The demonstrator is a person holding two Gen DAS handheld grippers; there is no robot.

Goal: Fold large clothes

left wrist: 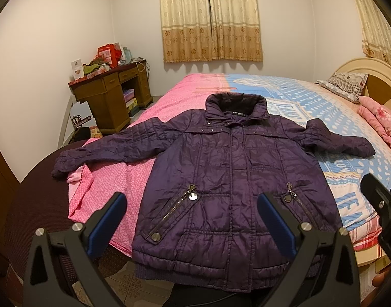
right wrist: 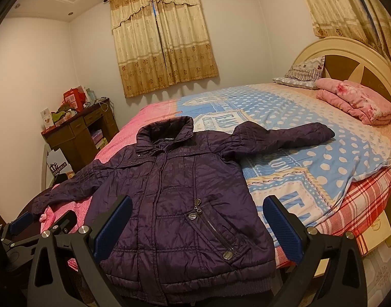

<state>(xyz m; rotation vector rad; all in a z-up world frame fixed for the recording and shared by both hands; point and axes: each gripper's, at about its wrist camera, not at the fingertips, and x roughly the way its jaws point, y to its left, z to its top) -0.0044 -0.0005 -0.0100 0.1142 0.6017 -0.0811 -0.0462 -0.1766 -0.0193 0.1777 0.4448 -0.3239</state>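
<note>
A dark purple quilted jacket (left wrist: 221,179) lies flat, front up, on the bed, collar far, hem at the near edge, both sleeves spread out sideways. It also shows in the right wrist view (right wrist: 175,199). My left gripper (left wrist: 193,220) is open and empty, held above the jacket's lower part. My right gripper (right wrist: 198,225) is open and empty, above the hem and right pocket. The right gripper shows at the right edge of the left wrist view (left wrist: 379,204). The left gripper shows at the lower left of the right wrist view (right wrist: 42,220).
The bed (right wrist: 310,153) has a blue dotted cover and a pink sheet (left wrist: 170,102). A folded pink blanket (right wrist: 356,102) and a pillow (right wrist: 303,74) lie by the headboard. A cluttered wooden desk (left wrist: 111,92) stands at the left wall. Curtains (left wrist: 210,18) hang behind.
</note>
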